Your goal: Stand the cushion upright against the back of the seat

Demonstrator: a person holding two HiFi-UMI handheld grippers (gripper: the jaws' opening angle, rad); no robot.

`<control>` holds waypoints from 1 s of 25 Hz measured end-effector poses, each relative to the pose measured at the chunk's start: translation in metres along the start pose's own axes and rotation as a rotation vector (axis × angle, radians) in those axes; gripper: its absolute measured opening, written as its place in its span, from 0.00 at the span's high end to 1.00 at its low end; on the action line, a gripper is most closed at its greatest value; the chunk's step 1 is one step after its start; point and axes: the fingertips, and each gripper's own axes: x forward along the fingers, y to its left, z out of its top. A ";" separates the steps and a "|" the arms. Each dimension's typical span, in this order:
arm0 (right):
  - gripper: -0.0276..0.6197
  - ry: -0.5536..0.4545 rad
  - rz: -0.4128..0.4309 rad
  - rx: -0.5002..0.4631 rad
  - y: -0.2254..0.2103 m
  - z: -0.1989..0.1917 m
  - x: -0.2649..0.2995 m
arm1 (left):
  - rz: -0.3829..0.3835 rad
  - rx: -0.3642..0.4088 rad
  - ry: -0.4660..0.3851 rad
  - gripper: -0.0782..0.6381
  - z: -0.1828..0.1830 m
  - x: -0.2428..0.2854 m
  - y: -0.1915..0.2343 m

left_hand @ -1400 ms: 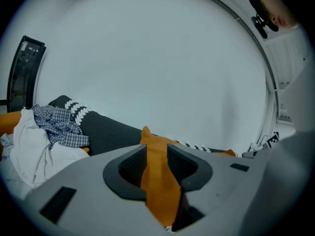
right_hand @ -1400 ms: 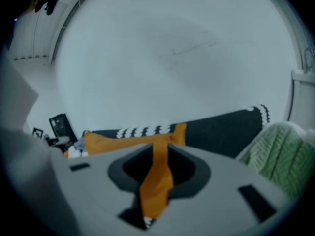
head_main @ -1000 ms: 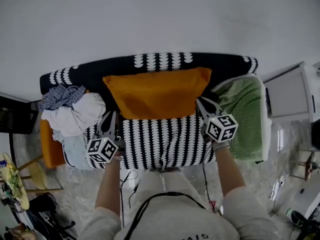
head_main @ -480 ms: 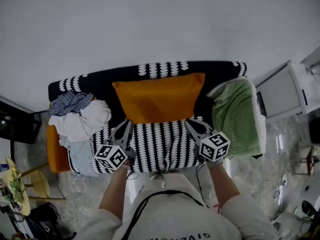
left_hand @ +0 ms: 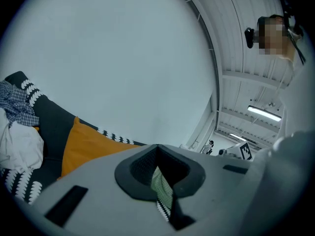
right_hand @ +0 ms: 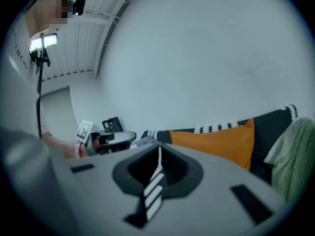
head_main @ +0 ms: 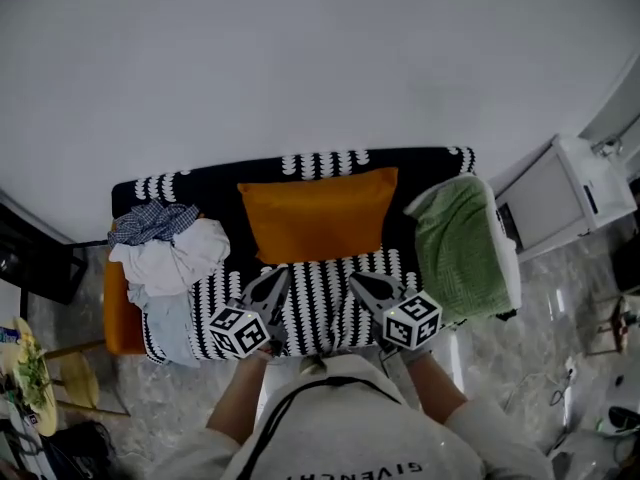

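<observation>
2 grippers, the left gripper [head_main: 278, 278] and the right gripper [head_main: 358, 282], sit low in the centre of the head view over the front of the black-and-white patterned sofa seat [head_main: 318, 298], each with its jaws pressed together on nothing. The task looks done: the rectangular orange fabric cushion [head_main: 318, 214] stands upright mid-frame, leaning on the black sofa back [head_main: 210, 183]. At the right, what seems a white basket [head_main: 507, 268] holds a green knitted blanket [head_main: 455, 253], while a heap of white and checked clothes [head_main: 170, 253] lies loose at the left.
</observation>
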 end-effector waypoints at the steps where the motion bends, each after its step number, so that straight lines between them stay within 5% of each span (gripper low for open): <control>1: 0.92 -0.001 0.007 -0.004 0.007 0.000 -0.003 | -0.010 -0.001 0.005 0.86 -0.002 -0.004 -0.007; 14: 0.93 0.012 0.064 -0.001 0.074 -0.021 -0.017 | -0.073 0.017 0.050 0.86 -0.022 -0.048 -0.044; 25: 0.93 0.043 0.059 0.011 0.089 -0.039 -0.012 | -0.047 -0.023 0.074 0.86 -0.036 -0.070 -0.036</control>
